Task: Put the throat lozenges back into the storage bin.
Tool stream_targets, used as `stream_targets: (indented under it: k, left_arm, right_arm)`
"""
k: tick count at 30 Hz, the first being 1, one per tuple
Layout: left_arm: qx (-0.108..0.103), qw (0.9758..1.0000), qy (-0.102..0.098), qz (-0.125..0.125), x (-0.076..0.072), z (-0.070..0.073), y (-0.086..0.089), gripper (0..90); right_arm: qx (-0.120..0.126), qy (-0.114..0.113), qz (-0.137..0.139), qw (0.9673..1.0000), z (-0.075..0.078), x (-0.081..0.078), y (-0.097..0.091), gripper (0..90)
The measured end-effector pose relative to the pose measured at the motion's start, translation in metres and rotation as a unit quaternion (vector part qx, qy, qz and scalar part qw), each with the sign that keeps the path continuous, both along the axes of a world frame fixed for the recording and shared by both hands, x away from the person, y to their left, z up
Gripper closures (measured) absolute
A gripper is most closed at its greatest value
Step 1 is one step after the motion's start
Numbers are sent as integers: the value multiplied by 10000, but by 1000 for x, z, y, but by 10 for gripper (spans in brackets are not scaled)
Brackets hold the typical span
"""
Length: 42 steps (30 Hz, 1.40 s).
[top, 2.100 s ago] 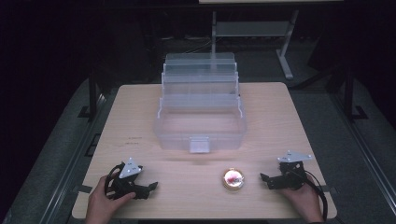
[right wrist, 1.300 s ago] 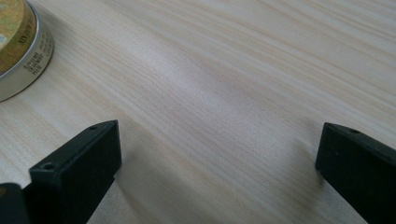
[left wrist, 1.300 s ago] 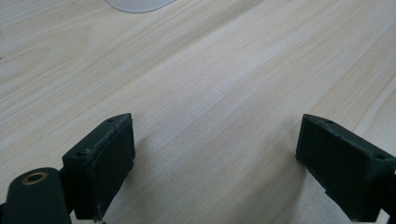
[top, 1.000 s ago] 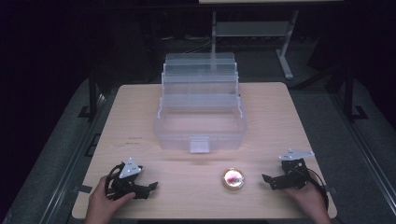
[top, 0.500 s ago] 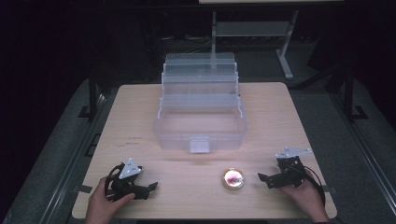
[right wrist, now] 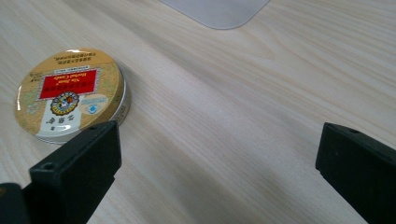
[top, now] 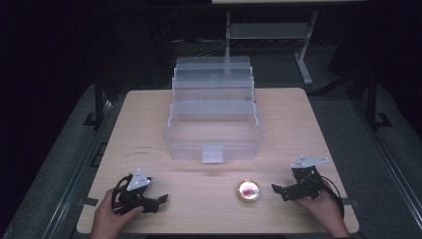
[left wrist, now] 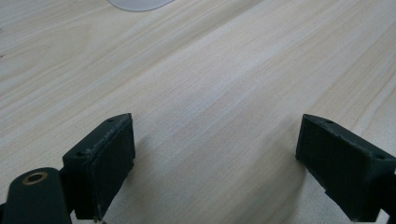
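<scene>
A round gold tin [right wrist: 70, 95] with a red label, its small print unreadable, lies on the table [top: 298, 124] near the right gripper [top: 282, 189]. Both it and the left gripper [top: 158, 201] have jaws spread, holding nothing.

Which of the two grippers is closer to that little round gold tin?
The right gripper. It sits just to the right of the tin, jaws open toward it. The left gripper rests farther away, near the table's left front.

One round tin [top: 248, 191], one clear tiered box [top: 213, 119], seemingly empty.
</scene>
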State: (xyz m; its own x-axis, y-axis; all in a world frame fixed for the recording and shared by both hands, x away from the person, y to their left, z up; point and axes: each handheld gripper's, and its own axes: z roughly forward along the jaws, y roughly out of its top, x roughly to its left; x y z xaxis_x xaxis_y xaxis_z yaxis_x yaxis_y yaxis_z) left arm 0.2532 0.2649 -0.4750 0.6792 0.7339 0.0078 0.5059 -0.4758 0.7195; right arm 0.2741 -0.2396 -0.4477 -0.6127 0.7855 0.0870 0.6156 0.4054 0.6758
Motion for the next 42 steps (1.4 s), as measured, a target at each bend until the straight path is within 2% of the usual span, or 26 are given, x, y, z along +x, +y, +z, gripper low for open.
stream_targets:
  k: [22,42]
  left_arm:
    - [2,10000,2,-1,0,0,0,109]
    - [-4,10000,9,5,0,0,0,109]
  right_arm:
    - [-42,57,232,9997,5,-1,15,0]
    - [-128,21,562,9983,10,0,36,0]
